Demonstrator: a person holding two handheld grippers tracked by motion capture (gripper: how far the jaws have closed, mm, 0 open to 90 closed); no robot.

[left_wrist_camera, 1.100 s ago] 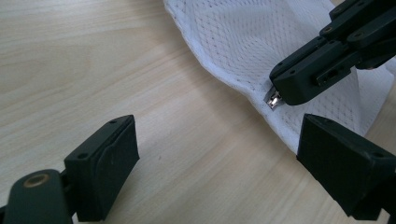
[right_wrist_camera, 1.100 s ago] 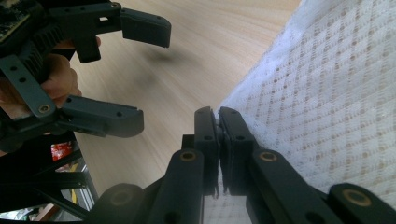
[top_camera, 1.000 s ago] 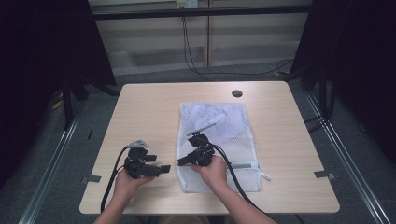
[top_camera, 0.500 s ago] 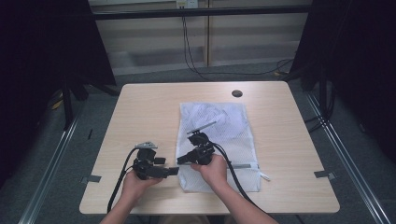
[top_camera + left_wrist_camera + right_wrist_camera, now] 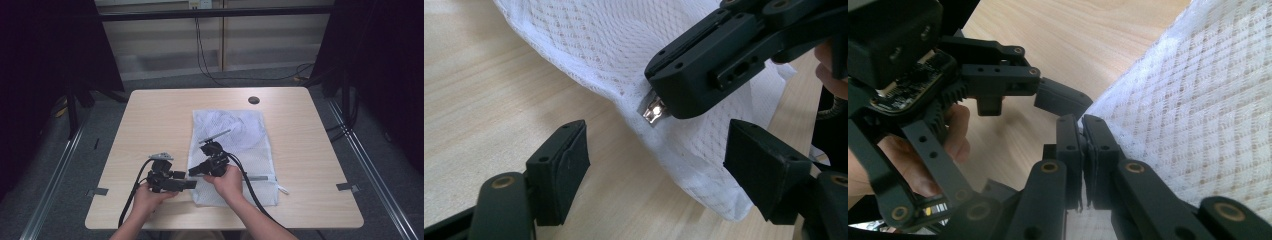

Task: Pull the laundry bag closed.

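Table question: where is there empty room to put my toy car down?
The table is bare along its left side, beside the white mesh bag, and in the strip right of the bag. The far edge is free too, except near the small dark hole. It is crowded at the near edge, where the left gripper and right gripper meet.

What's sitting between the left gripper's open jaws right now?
In the left gripper view, the mesh bag's edge, with its metal zipper pull pinched by the right gripper, lies ahead between the left gripper's jaws, over bare table.
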